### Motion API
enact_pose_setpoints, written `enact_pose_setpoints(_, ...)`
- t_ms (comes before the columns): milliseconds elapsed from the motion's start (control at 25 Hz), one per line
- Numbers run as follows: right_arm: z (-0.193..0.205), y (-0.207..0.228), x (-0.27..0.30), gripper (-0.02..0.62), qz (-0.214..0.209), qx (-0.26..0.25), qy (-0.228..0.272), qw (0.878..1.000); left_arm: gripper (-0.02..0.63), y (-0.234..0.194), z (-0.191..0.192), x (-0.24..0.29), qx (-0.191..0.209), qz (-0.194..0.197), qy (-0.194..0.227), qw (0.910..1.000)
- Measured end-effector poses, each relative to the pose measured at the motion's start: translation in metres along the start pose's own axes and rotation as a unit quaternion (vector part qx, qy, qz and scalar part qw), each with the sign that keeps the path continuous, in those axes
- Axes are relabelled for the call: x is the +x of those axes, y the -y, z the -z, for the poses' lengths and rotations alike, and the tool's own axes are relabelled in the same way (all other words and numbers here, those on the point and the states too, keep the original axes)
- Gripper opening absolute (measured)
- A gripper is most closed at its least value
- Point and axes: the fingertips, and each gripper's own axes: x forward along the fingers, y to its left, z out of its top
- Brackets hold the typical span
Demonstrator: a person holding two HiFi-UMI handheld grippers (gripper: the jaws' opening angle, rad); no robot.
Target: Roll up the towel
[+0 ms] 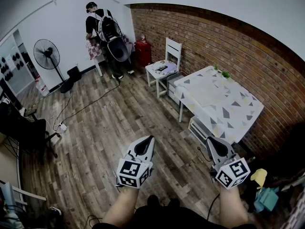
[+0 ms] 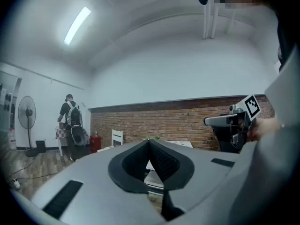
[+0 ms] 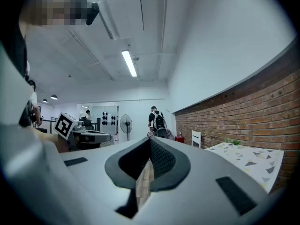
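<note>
You are holding your left hand-held gripper [image 1: 150, 140] and right hand-held gripper [image 1: 209, 140] level, both clenched empty, above the wooden floor [image 1: 119, 123]. What looks like the towel [image 1: 211, 97] is lying flat on the patterned tabletop [image 1: 240, 116], well apart from both.

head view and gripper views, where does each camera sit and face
Head view: on the person's head, steeply down at the floor, table and brick wall; forearms, left tongs, right tongs show.
Left gripper view: on the left tongs, level, facing the brick wall; its shut tips, right tongs at right.
Right gripper view: on the right tongs, level, facing the fan; its shut tips, left tongs at left.
Shared: all see the person with a backpack.
</note>
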Motion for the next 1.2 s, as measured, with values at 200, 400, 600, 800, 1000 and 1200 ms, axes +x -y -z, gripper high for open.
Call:
enact_pose_setpoints(200,-0.002,0.001,0.001,0.011,-0.001,0.001,0.005,1.000,0.018,0.000,0.001,0.004,0.001,0.004,-0.003,1.0000)
enact_pose_setpoints(400,-0.005,0.012,-0.008,0.011,0.009,0.004,0.014,1.000,0.018,0.006,0.000,0.008,0.007,0.010,-0.004,0.9999)
enact_pose_setpoints(600,0.000,0.022,-0.017,0.012,0.014,-0.008,0.003,1.000,0.018,0.016,0.000,0.010,0.012,0.005,-0.004,0.9999)
enact_pose_setpoints(800,0.009,0.017,-0.014,0.020,-0.003,-0.031,-0.018,0.999,0.020,0.014,0.007,0.011,0.005,-0.008,-0.007,0.9999)
enact_pose_setpoints(1000,0.024,0.025,0.005,0.061,-0.012,-0.015,-0.035,0.999,0.020,0.003,0.012,0.027,0.004,-0.009,-0.010,0.9999)
enact_pose_setpoints(1200,0.033,0.046,0.036,0.063,-0.007,0.000,-0.046,0.999,0.020,-0.011,0.021,0.065,0.005,0.007,-0.017,0.9998)
